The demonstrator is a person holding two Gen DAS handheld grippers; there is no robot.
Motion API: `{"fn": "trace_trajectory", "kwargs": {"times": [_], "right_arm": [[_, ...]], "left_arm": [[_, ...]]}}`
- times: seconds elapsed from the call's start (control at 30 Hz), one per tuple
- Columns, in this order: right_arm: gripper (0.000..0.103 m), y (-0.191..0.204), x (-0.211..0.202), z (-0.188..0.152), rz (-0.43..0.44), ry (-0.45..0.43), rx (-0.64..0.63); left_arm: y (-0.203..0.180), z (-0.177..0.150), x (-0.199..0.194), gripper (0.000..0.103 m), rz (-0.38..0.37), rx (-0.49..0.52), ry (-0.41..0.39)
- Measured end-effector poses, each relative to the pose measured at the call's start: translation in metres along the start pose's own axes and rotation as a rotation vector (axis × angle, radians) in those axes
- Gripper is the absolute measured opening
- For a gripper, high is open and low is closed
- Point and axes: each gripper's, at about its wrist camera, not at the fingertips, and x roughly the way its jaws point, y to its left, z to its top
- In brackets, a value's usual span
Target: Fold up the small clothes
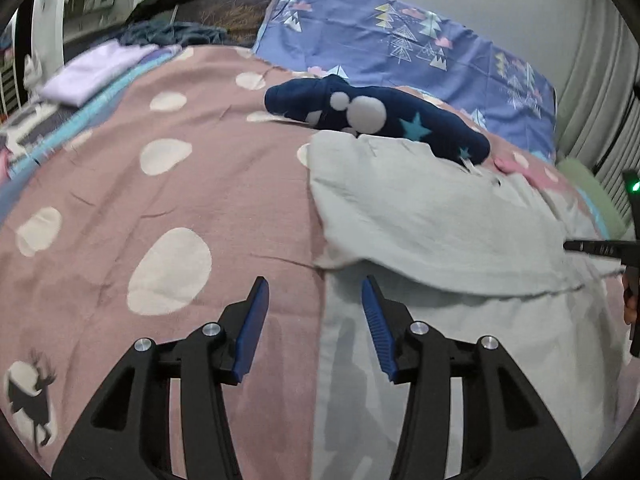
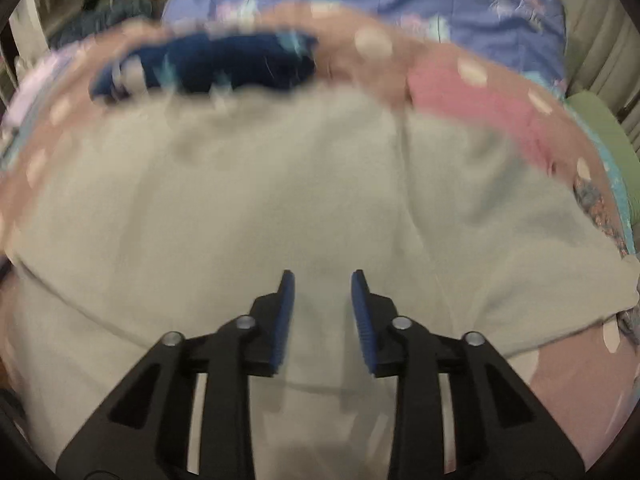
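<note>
While both tools hang free over the bed, nothing is gripped: left gripper point(image 1: 314, 284) has its jaws spread wide and empty, right gripper point(image 2: 322, 278) has its jaws parted with only cloth behind the gap.

Task item: pale grey-green garment point(image 1: 440, 224), lying on the pink polka-dot bedspread point(image 1: 160, 184). It already looks folded over once: an upper layer sits on a lower one, and its near fold edge point(image 1: 460, 286) runs across just ahead of the left gripper's right finger. In the right wrist view the same garment point(image 2: 280, 184) fills most of the frame; that view is motion-blurred, so seams and edges there are hard to read.

My read of the step: set up the next fold.
- Left should take the near left corner of the upper layer, pinching both thicknesses, not just the top skin.
- Right should grab the matching edge on its side at the same depth, otherwise the fold goes skewed.
- Keep the cloth low and lightly taut when carrying it over; a soft bedspread will let it drag and bunch.
- Watch the navy garment with white dots and teal stars point(image 1: 376, 116), touching the far edge of the grey-green one. Don't catch it.

A folded lilac garment point(image 1: 92, 72) sits well apart at far left.

Writing/brands: none legible. Only prints: trees on the blue pillowcase point(image 1: 400, 40), a deer silhouette point(image 1: 32, 396) on the bedspread.
</note>
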Motion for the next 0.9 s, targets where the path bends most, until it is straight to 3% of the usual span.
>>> {"fn": "trace_trajectory", "kwargs": {"times": [0.1,0.17,0.23,0.37,0.43,0.5,0.6,0.63,0.67,0.7,0.8,0.83,0.9], "right_arm": [[0.037,0.059,-0.024,0.025,0.121,-0.094,-0.080],[0.038,0.111,-0.028,0.040,0.207,-0.091,-0.183],[0.038,0.151,-0.022,0.053,0.240,-0.085,-0.254],[0.039,0.223,0.005,0.079,0.316,-0.033,-0.272],[0.039,0.249,0.021,0.087,0.337,-0.005,-0.268],[0.046,0.272,0.035,0.093,0.333,0.011,-0.271],[0.047,0.295,0.062,0.101,0.318,0.049,-0.260],[0.044,0.302,0.074,0.104,0.315,0.071,-0.249],[0.011,0.307,0.083,0.105,0.312,0.090,-0.240],[0.002,0.310,0.089,0.104,0.300,0.097,-0.236],[0.000,0.319,0.092,0.108,0.334,0.029,-0.205],[0.000,0.321,0.091,0.108,0.350,0.007,-0.211],[0.000,0.324,0.095,0.107,0.414,0.019,-0.226]], "left_arm": [[0.001,0.009,0.020,0.044,-0.082,-0.017,0.033],[-0.003,0.008,0.031,0.039,-0.094,-0.010,0.056],[-0.001,0.007,0.029,0.039,-0.129,-0.016,0.045],[0.013,0.003,0.029,0.030,-0.174,-0.086,0.031],[0.020,0.002,0.029,0.025,-0.195,-0.116,0.026],[0.021,0.002,0.029,0.011,-0.214,-0.125,0.025],[0.015,0.003,0.030,0.005,-0.200,-0.104,0.020],[0.015,0.003,0.029,0.005,-0.188,-0.099,0.017],[0.013,0.003,0.027,0.004,-0.168,-0.094,0.012],[0.010,0.002,0.024,0.004,-0.133,-0.083,0.000],[0.001,-0.001,0.013,0.002,-0.061,-0.036,-0.037],[-0.003,-0.002,0.010,0.000,0.000,-0.012,-0.043],[0.001,-0.003,0.009,0.000,0.043,-0.018,-0.042]]}}
